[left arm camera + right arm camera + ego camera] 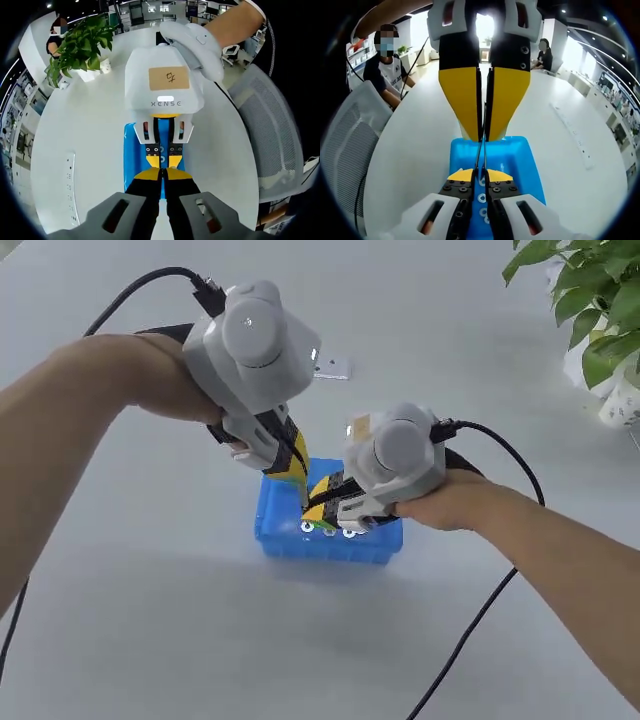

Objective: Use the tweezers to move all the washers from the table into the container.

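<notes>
A blue container (290,540) stands on the white table under both grippers, with several washers (348,532) lying in it. My left gripper (300,495) comes down from the upper left, shut on thin dark tweezers (481,150) that point into the container (520,160). My right gripper (335,508) reaches in from the right, its yellow tips closed to a narrow gap around the tweezers' lower end. Washers (481,198) show through that gap. In the left gripper view my left gripper (162,172) meets the right gripper (162,159) tip to tip over the container (131,150).
A white power strip (330,368) lies beyond the container, and a potted plant (600,300) stands at the table's far right. Cables trail from both grippers. A grey mesh chair (350,145) stands by the table edge. People sit in the background.
</notes>
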### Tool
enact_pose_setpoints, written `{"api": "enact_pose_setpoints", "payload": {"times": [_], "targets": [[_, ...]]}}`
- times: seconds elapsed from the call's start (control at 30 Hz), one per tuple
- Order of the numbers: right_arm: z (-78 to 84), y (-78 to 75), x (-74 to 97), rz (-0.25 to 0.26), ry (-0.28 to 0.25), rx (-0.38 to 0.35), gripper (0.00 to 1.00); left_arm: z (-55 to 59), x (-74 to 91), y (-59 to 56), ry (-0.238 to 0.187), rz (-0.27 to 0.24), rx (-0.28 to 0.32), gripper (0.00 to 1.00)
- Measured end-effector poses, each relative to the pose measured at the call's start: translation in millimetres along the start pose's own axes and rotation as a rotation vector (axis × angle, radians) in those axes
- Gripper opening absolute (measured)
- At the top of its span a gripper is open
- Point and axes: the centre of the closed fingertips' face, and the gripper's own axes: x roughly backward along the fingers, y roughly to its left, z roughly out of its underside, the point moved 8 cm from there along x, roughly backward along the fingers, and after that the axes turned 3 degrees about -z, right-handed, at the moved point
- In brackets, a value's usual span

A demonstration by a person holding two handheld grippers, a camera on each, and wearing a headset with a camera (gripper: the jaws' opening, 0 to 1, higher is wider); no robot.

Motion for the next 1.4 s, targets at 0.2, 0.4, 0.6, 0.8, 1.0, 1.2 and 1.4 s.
{"api": "enact_pose_setpoints", "payload": {"times": [0.2, 0.4, 0.6, 0.8, 1.0, 1.2, 1.4], "targets": [[-6.0, 5.3, 8.8, 0.015, -0.018, 0.005, 0.08, -4.8, 10.0, -3.6, -0.004, -0.009, -0.001, 0.05], [-9.9, 11.3, 17.5, 0.024, -0.034, 0.000, 0.08, -8.7, 18.3, -9.5, -0.006, -0.012, -0.001, 0.05], [-14.0, 20.0, 24.3, 0.026, -0.037, 0.008, 0.07, -10.8, 24.6, -16.7, -0.009, -0.009, 0.001, 0.05], [-15.3, 29.1, 30.4, 0.031, -0.029, 0.017, 0.07, -10.8, 28.0, -24.9, -0.001, -0.009, 0.003, 0.05], [-13.1, 42.5, 36.4, 0.032, -0.007, 0.036, 0.07, -10.9, 27.2, -39.4, -0.022, -0.012, 0.009, 0.05], [-10.7, 56.9, 37.4, 0.019, 0.021, 0.057, 0.07, -5.9, 23.7, -53.8, -0.038, -0.014, 0.024, 0.05], [-8.2, 70.2, 36.4, 0.011, 0.041, 0.072, 0.07, -0.5, 19.7, -68.4, -0.057, -0.015, 0.040, 0.05]]}}
